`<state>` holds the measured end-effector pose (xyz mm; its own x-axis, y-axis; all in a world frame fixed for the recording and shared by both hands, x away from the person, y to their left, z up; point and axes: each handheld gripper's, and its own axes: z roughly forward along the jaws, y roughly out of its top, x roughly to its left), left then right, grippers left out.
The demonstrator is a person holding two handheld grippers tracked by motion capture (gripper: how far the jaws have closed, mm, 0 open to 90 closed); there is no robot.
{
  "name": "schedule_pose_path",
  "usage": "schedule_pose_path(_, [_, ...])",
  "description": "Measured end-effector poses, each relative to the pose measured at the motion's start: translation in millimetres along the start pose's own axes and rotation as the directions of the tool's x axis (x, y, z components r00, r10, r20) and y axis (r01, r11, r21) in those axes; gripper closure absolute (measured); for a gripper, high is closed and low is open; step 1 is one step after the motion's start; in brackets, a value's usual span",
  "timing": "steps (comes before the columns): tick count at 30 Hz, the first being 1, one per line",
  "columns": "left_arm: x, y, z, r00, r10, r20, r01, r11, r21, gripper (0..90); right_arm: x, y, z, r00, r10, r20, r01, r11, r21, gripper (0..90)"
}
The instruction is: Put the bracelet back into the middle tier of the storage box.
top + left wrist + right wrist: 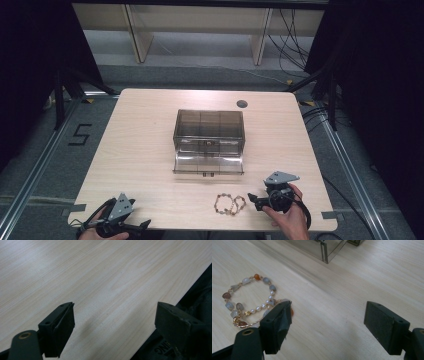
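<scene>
Pale wooden table (150, 150): bracelet (229, 203) lies before the smoked box (208, 141), just beside the right gripper (256, 199), jaws wide, empty. Risk: pads snag one strand, beads drag.

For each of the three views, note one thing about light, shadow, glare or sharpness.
High view: dark surround, evenly lit table, soft detail on the bracelet. Left gripper view: pale sheen across the wood top left, a faint shadow between the open jaws. Right gripper view: beads fairly sharp, near jaws soft, the clear box casts a soft shadow.
</scene>
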<state>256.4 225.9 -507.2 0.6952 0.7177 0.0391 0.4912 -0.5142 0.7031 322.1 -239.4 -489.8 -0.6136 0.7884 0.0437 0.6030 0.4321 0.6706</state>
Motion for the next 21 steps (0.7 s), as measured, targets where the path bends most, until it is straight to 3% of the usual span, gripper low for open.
schedule_pose_path(3, [0.4,0.5,-1.8,0.9999,0.016,0.001,-0.016,0.9998,0.01,16.1,0.4,-0.2,0.0,1.0,-0.002,-0.003,0.002,1.0,0.003,24.3])
schedule_pose_path(5, [-0.1,-0.1,0.1,1.0,-0.001,0.0,0.001,1.0,-0.001,16.1,0.6,0.3,-0.5,1.0,-0.009,-0.002,0.009,1.0,0.002,24.8])
schedule_pose_path(8, [0.6,0.7,-1.3,0.9998,0.02,0.001,-0.02,0.9998,-0.002,16.1,1.8,1.0,-1.2,0.9999,-0.009,-0.008,0.009,1.0,0.0,25.1])
schedule_pose_path(11, [-0.6,0.1,-0.7,1.0,-0.004,0.004,0.004,1.0,-0.002,16.1,3.5,1.5,-1.3,0.9996,0.004,-0.028,-0.004,1.0,-0.002,25.7])
schedule_pose_path(13, [0.6,0.7,-1.4,0.9998,0.02,0.001,-0.02,0.9998,-0.001,16.1,4.6,1.5,-0.2,0.9995,-0.009,-0.029,0.009,1.0,0.001,25.7])
schedule_pose_path(15, [0.1,-0.1,-0.2,1.0,0.001,-0.001,-0.001,1.0,-0.001,16.1,6.0,2.0,0.1,0.9992,-0.011,-0.037,0.011,1.0,0.005,25.7])
schedule_pose_path(17, [0.5,0.6,-1.4,0.9998,0.019,0.002,-0.019,0.9998,-0.002,16.1,7.8,3.1,-1.3,0.9989,0.001,-0.047,0.0,1.0,0.015,25.9])
schedule_pose_path(19, [0.4,0.1,-0.7,1.0,0.009,-0.004,-0.009,1.0,0.0,16.1,8.4,3.6,-0.9,0.9987,-0.02,-0.048,0.021,1.0,0.01,26.0])
schedule_pose_path(21, [-0.1,0.4,-1.3,0.9999,0.01,0.002,-0.01,0.9999,-0.003,16.1,11.2,4.5,-1.9,0.9983,-0.01,-0.058,0.011,1.0,0.015,26.2])
